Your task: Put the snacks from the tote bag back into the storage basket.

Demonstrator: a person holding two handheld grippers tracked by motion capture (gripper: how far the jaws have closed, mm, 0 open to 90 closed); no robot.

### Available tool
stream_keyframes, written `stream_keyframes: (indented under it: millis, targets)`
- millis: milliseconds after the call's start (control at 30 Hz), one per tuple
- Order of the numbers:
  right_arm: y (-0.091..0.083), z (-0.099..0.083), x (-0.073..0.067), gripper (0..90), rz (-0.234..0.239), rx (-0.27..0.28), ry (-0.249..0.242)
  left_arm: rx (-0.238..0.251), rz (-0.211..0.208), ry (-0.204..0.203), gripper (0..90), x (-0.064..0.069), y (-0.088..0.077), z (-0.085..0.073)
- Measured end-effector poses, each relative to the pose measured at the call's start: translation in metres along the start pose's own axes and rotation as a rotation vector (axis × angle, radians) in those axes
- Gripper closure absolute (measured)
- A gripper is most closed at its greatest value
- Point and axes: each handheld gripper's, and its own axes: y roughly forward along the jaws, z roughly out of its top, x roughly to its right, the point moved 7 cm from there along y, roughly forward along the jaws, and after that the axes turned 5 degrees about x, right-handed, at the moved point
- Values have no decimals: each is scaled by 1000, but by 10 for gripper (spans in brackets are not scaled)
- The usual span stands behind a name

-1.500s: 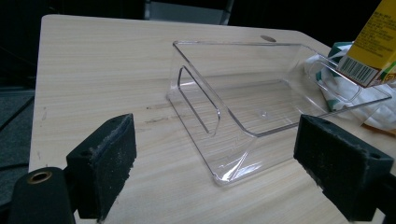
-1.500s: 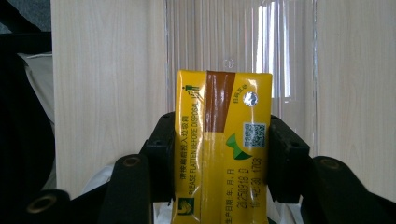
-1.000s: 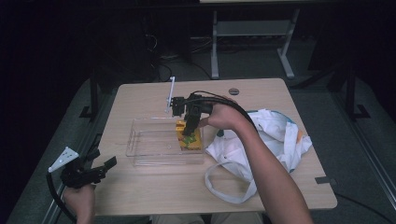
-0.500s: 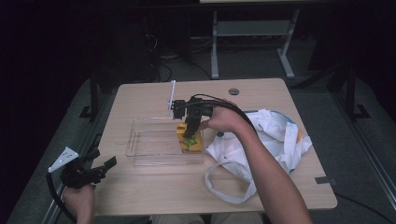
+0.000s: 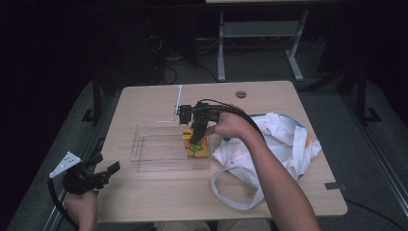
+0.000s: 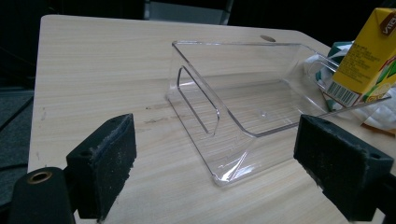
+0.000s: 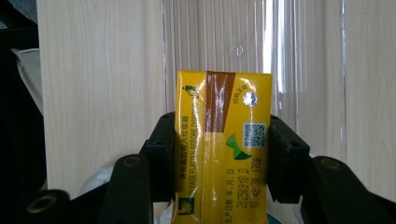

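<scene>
The yellow drink carton [image 7: 222, 149] is between the 2 black pads of your right gripper [image 5: 195, 140], and the pads press on both of its sides, so it is pinched firmly. In the high view the carton [image 5: 197, 147] is at the right end of the clear plastic tray [image 5: 159, 154]; I cannot tell if it already touches the tray floor. In the left gripper view the carton [image 6: 369, 60] is tilted, just above the tray [image 6: 233, 98] wall.

The tray lies on a light wooden table [image 5: 288, 96], near its middle. Just beside the tray, on the right, there is a white cloth bag [image 5: 284, 139] with a loop handle. Around the table the room is dark; behind it you see the grey frame of another table [image 5: 260, 33] and some cables on the floor.

Your right forearm reaches in from the bottom edge, and the hand points the gripper down into the tray. Your left gripper [image 5: 108, 171] is at the front left corner of the table, well apart from the tray, and its 2 pads [image 6: 105, 163] are spread wide with nothing between them.
</scene>
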Motion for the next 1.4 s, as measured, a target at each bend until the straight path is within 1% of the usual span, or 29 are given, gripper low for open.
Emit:
stream_keyframes:
  millis: [267, 367, 533, 1400]
  targets:
    - [8, -4, 0, 519, 5, -3, 4, 0, -2, -1, 125, 0, 0, 0]
    - [10, -5, 1, 519, 0, -6, 2, -1, -4, -3, 124, 0, 0, 0]
    - [15, -7, 0, 519, 10, -8, 4, -1, -5, -1, 125, 1, 1, 0]
    - [31, -13, 0, 519, 15, -7, 15, 1, -6, -4, 125, 1, 0, 0]
